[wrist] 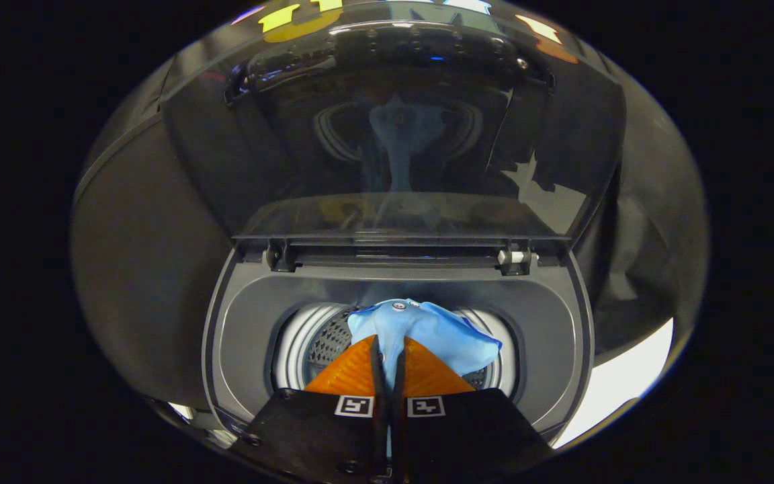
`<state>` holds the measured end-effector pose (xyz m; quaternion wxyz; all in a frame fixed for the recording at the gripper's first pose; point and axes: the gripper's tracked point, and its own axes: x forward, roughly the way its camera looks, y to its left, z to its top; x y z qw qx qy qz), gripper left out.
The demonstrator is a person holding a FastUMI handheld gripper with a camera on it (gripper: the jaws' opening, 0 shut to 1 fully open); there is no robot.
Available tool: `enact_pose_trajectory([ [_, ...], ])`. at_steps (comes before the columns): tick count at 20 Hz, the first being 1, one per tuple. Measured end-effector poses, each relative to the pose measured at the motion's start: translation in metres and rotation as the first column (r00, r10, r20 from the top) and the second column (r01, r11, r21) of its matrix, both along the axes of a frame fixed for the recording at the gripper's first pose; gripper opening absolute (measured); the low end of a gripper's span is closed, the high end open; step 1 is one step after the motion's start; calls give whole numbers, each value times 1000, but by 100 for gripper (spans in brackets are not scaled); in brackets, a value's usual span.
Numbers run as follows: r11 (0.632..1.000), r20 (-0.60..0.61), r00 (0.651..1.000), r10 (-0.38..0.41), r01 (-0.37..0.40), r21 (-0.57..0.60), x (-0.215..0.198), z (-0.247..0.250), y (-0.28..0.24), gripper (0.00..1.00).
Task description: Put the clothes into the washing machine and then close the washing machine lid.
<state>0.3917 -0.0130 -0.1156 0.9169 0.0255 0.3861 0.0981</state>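
Washer (239,336) lid (394,134) is up, standing open behind the tub, so top access is free from the near side. Drum mouth (299,343) is open, round, ringed by the grey top deck. Gripper (390,343) sits over the mouth w/ fingers pinched tight on the blue garment (427,326); cloth bunches just ahead of the tips and fills the mid and right part of the opening. Left part of the mouth shows bare drum wall, room there. Behind the mouth: hinge bar (394,252) and lid block any way further back. Deck walls close in on both sides of the fingers.
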Motion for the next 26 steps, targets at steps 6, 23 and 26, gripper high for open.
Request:
enact_pose_trajectory([
  [6, 1000, 4, 1000, -6, 6, 3, 0, -1, -3, 4],
  [23, 998, -7, 1000, 13, -12, 66, -26, 10, -2, 98],
  [26, 997, 14, 1000, 20, -21, 73, -37, 26, -3, 98],
])
